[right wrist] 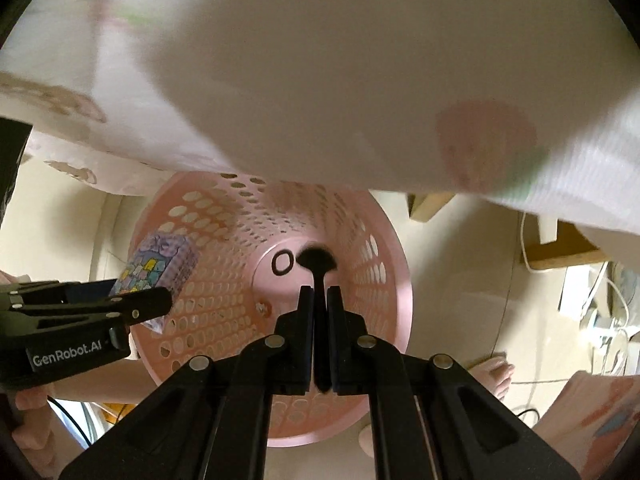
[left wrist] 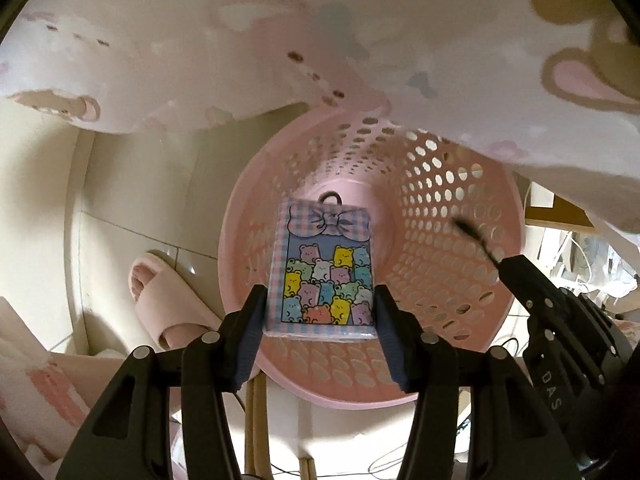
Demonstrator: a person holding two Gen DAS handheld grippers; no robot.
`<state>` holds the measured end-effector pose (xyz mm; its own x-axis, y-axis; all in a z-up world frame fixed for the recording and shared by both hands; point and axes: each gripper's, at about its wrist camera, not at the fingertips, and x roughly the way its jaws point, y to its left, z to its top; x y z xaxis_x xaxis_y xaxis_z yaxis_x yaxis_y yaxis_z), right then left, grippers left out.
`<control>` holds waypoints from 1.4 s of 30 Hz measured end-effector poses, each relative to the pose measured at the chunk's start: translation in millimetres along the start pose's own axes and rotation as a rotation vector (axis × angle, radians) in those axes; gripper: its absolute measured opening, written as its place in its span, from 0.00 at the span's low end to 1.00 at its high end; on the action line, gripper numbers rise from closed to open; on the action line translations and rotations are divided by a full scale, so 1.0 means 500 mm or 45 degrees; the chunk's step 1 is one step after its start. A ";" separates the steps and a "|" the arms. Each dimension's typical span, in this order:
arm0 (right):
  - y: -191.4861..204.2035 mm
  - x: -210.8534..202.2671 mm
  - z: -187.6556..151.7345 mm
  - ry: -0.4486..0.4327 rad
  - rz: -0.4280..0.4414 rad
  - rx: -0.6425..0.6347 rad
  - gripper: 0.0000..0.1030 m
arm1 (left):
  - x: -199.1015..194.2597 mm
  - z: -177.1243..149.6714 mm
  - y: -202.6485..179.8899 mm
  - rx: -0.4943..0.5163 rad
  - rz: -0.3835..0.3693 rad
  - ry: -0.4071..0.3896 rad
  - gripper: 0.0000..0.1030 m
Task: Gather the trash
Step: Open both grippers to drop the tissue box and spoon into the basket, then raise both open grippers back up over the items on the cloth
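Much of both views was taken up by a pale printed cloth point(left wrist: 360, 40) hanging across the top; it hid the far rim of the pink perforated basket point(left wrist: 440, 208), and in the right wrist view it was too blurred for us to read its pattern. What stood behind the basket at the right, a tangle of white cables point(right wrist: 600, 320) and some wooden pieces, we could not make out clearly.

The floor point(left wrist: 132, 232) was pale tile. A pink slipper point(left wrist: 168, 300) lay on it just left of the basket, and bare toes point(right wrist: 498, 376) showed at the basket's right.

We held the left hand-held gripper point(left wrist: 320, 320) over the basket's mouth, its pads pressed against both long sides of a small packet printed with coloured bears and a bow point(left wrist: 326, 272). The packet stood upright between the fingers, above the basket's bottom.

The right hand-held gripper point(right wrist: 320, 320) was squeezed narrow on the thin handle of a black brush point(right wrist: 318, 264), whose bristle head pointed down into the basket. On the basket's bottom, just beside the brush head, lay a dark hair ring point(right wrist: 283, 262).
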<state>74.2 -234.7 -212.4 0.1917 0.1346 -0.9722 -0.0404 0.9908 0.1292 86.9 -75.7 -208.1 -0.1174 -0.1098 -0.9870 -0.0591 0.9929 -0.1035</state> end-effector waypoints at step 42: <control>0.067 -0.211 -0.028 -0.395 -0.057 -0.163 0.58 | -0.367 -0.153 0.002 0.163 0.097 -1.134 0.79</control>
<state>38.9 -215.7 -108.2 0.4846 0.1088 -0.8680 -0.1441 0.9886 0.0435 32.6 -57.9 -17.7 0.6980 -0.0201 -0.7158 0.0344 0.9994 0.0055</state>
